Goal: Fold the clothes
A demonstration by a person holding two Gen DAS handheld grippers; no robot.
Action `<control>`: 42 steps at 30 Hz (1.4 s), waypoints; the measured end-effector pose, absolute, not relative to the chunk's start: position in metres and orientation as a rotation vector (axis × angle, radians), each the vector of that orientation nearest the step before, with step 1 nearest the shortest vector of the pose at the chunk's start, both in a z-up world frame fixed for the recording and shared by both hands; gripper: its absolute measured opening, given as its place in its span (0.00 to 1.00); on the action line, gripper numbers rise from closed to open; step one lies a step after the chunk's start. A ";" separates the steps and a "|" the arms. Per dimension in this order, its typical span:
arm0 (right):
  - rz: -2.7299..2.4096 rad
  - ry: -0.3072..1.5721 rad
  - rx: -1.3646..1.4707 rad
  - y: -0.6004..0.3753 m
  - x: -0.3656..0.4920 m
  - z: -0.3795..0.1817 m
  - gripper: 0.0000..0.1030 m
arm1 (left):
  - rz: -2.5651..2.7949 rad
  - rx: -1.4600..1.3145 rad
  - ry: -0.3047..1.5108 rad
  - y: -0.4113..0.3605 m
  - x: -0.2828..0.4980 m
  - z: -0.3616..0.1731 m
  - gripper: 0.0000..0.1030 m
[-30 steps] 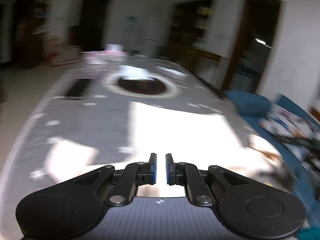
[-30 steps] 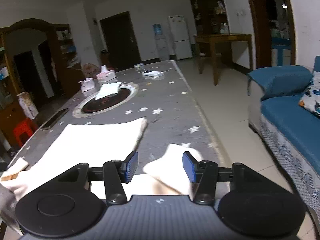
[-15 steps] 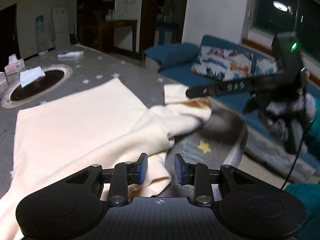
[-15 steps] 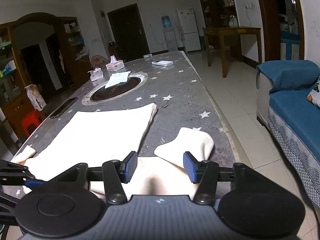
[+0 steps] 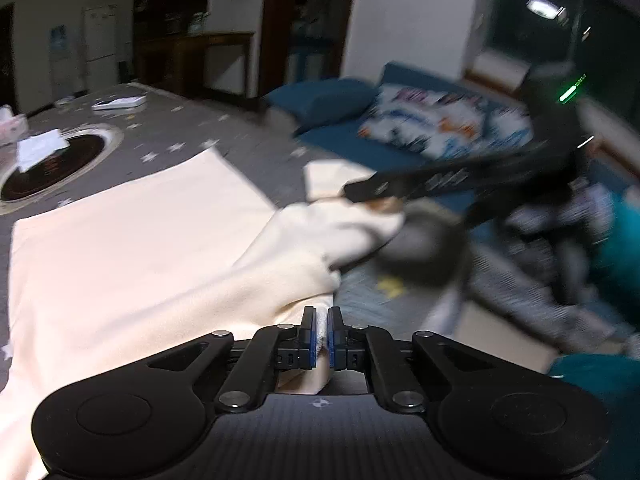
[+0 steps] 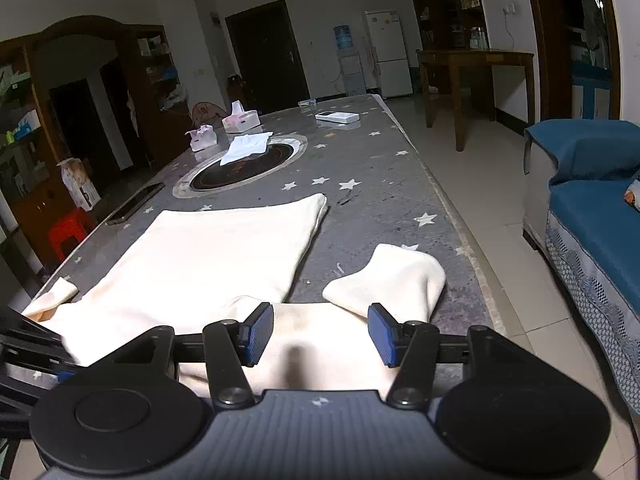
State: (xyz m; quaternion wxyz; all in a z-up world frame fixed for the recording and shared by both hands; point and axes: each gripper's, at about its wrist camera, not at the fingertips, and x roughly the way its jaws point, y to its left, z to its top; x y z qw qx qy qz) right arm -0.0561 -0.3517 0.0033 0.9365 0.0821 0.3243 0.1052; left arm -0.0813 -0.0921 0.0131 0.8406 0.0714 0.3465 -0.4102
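Your left tongs (image 5: 322, 330) pinch the cream garment (image 6: 224, 256); right tongs (image 6: 320, 334) gape wide, empty, over it. Grey starred counter (image 6: 372, 184); blue sofa (image 6: 592, 216) beside.

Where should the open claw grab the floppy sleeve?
Probably at the sleeve's rounded cuff end, coming from the near table edge. That end lies free on the grey cloth, just ahead of the right claw, whose jaws stand wide open.
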 end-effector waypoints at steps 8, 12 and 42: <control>0.164 0.690 0.150 -0.358 -0.047 -0.009 0.52 | -0.993 0.165 0.791 -0.083 -0.089 0.004 0.06; 0.104 0.705 0.110 -0.364 -0.042 -0.013 0.52 | -1.005 0.170 0.812 -0.086 -0.088 -0.002 0.08; 0.277 0.731 0.059 -0.308 0.011 -0.014 0.49 | -0.269 -0.080 0.814 0.011 0.080 -0.014 0.14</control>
